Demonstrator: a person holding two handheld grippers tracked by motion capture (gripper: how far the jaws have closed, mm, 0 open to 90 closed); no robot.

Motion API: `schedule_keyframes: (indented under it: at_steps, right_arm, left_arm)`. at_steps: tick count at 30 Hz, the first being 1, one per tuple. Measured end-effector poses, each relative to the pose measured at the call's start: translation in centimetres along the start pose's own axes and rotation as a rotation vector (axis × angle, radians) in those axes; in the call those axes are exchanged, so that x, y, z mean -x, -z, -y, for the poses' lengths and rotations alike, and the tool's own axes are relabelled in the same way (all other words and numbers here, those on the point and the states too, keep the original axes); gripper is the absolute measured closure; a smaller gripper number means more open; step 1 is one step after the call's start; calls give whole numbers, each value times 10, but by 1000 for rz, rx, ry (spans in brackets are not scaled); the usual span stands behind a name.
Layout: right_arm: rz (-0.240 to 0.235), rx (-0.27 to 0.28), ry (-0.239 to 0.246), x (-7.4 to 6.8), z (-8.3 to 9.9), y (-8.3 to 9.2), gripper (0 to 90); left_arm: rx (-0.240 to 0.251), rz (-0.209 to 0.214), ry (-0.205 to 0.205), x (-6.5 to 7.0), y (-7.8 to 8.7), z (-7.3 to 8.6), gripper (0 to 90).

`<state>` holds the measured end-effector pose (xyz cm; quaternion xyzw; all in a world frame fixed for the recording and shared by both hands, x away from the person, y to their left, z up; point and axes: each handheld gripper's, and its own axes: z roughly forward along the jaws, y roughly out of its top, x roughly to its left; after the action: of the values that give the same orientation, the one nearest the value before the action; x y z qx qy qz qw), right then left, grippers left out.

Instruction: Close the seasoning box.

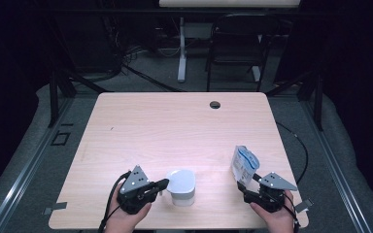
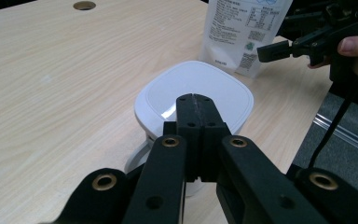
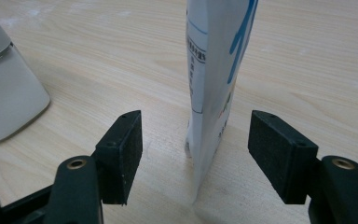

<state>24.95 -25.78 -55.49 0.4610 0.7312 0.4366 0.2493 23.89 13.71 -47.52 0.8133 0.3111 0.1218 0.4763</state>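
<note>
A white lidded container (image 1: pixel 181 186) (image 2: pixel 193 95) stands near the table's front edge. My left gripper (image 1: pixel 163 183) (image 2: pixel 196 99) is shut with nothing between its jaws, its tips over the near edge of the container's lid. Whether they touch the lid I cannot tell. A white and blue pouch (image 1: pixel 244 163) (image 3: pixel 214 84) (image 2: pixel 242 30) stands upright at the right. My right gripper (image 1: pixel 248 183) (image 3: pixel 196 147) is open, one pad on each side of the pouch's lower edge, neither pressing on it. In the left gripper view the right gripper (image 2: pixel 279 46) sits beside the pouch.
The wooden table (image 1: pixel 175 121) has a round cable hole (image 1: pixel 215 104) (image 2: pixel 84 5) near its far edge. Beyond the table stand a black chair (image 1: pixel 235 43) and a white desk leg (image 1: pixel 181 48). Metal rails (image 1: pixel 24 165) run along the floor on both sides.
</note>
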Motion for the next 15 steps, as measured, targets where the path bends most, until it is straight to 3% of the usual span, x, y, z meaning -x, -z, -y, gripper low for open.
schedule_keyframes:
  at_steps: [15]
  right_arm:
    - [0, -10, 8, -1, -1, 1, 349]
  left_arm:
    - [60, -52, 79, -30, 34, 2, 900]
